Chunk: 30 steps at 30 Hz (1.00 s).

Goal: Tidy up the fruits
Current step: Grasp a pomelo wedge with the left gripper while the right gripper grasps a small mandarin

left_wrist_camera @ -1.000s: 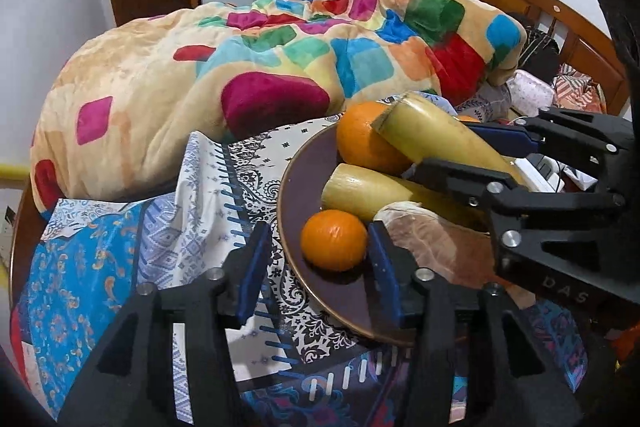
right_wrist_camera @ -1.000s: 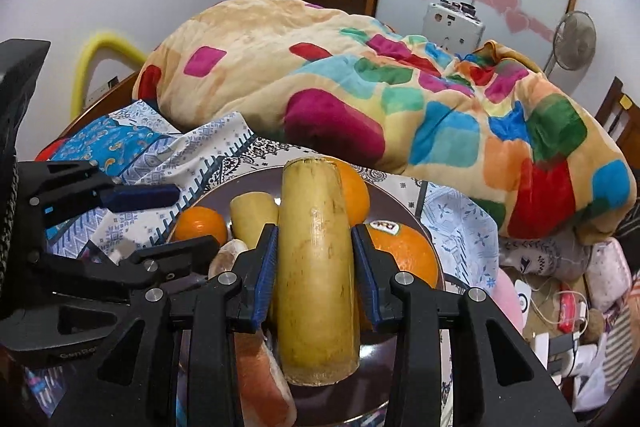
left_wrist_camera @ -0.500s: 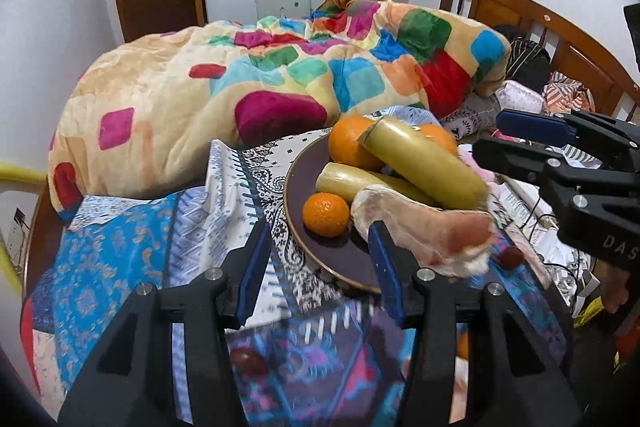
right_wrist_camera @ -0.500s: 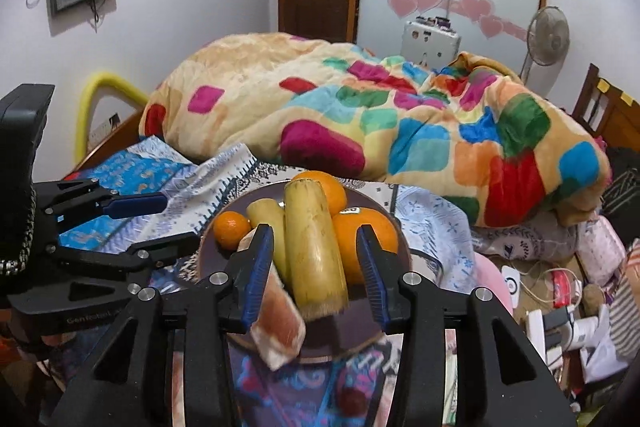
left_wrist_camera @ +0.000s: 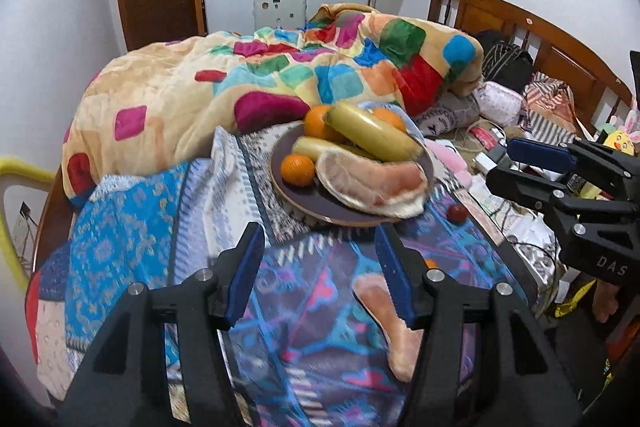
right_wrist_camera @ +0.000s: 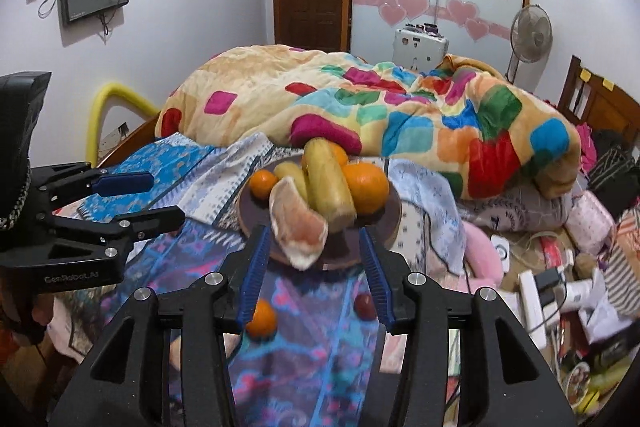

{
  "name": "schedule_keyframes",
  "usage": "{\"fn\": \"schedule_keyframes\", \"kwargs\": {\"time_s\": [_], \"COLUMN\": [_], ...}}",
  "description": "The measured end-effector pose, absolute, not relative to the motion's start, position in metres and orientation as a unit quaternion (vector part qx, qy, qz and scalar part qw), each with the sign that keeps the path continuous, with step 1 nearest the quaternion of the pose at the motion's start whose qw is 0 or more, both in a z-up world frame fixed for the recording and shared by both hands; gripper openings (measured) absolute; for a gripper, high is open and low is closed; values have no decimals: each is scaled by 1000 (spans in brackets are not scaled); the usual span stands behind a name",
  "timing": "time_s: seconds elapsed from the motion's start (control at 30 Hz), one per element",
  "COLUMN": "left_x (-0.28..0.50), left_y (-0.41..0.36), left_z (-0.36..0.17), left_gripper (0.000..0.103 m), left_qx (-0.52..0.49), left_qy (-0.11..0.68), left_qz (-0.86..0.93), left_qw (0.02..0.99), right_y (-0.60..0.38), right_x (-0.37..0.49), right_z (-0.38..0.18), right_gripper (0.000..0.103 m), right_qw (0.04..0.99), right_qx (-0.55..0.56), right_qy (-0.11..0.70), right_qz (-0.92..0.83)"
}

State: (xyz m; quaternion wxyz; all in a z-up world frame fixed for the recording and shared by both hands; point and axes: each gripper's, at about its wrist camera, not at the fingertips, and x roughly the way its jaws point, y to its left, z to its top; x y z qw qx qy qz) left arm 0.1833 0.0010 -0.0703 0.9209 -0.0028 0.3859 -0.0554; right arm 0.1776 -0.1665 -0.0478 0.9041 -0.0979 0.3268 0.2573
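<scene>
Bedspread (left_wrist_camera: 132,259) lies below both tilted tools, left tool (left_wrist_camera: 320,263) and right tool (right_wrist_camera: 314,267), jaws parted, just opening, empty.

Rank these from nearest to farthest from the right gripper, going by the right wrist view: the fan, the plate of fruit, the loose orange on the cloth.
1. Loose orange, just beyond the right gripper's left finger.
2. Plate, straight ahead on the bed.
3. Fan, far right, by the wall.

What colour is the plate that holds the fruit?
The plate is dark brown, with a lighter rim; the left wrist view shows it best.
</scene>
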Motion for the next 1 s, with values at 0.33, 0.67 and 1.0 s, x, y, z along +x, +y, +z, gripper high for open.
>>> {"fn": "schedule_keyframes", "kwargs": {"time_s": [0.33,0.67,1.0], "left_x": [170,167,164], "left_y": [-42,-58,-24], "left_z": [-112,-151,-150], "left_gripper": [60,64,51], "left_qx": [-16,1,-24], "left_qy": [430,453,461], "left_qz": [-85,-88,-106], "left_qw": [899,887,880], "right_y": [-198,-214,-182], "right_x": [151,147,157], "right_z": [-79,-97,-118], "right_gripper": [43,43,43], "right_qw": [900,894,878], "right_qx": [-72,-57,-61], "right_qy": [354,374,387], "right_qz": [244,241,275]}}
